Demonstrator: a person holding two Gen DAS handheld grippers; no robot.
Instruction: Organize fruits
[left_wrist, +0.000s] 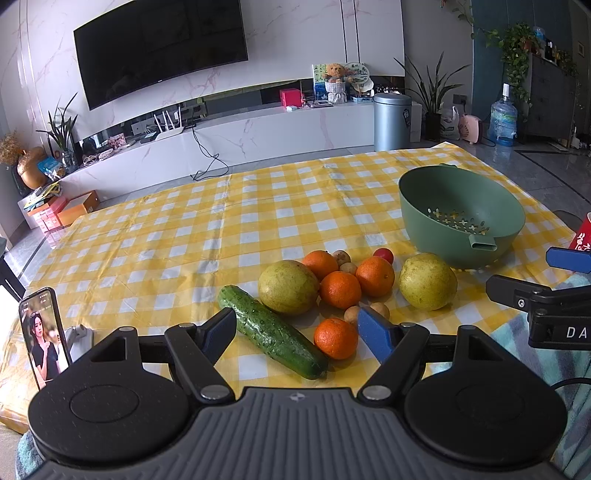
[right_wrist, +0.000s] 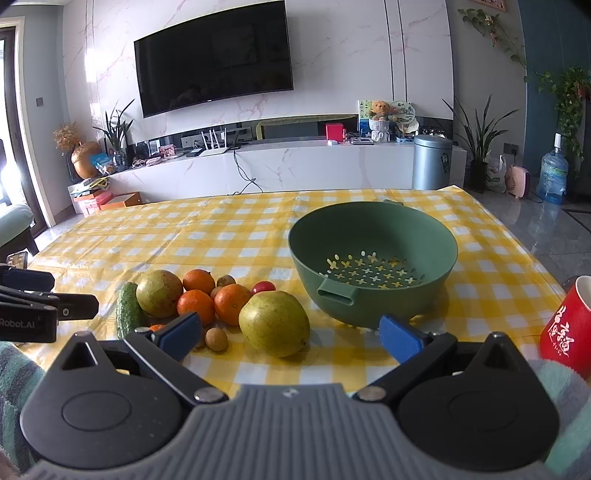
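Observation:
A pile of fruit lies on the yellow checked tablecloth (left_wrist: 184, 229): a cucumber (left_wrist: 271, 332), two yellow-green pears (left_wrist: 288, 287) (left_wrist: 427, 281), several oranges (left_wrist: 340, 290), small brown longans (left_wrist: 352, 314) and a red cherry tomato (left_wrist: 383, 254). An empty green colander bowl (left_wrist: 461, 214) stands at the right of the pile. My left gripper (left_wrist: 299, 332) is open and empty, low over the cucumber's near end. My right gripper (right_wrist: 291, 334) is open and empty, just before the near pear (right_wrist: 274, 323), with the bowl (right_wrist: 373, 254) beyond to the right.
A phone (left_wrist: 45, 338) stands on a holder at the table's near left. A red cup (right_wrist: 567, 326) stands at the near right. A teal towel (left_wrist: 576, 354) lies along the near edge. The other gripper shows at each view's side.

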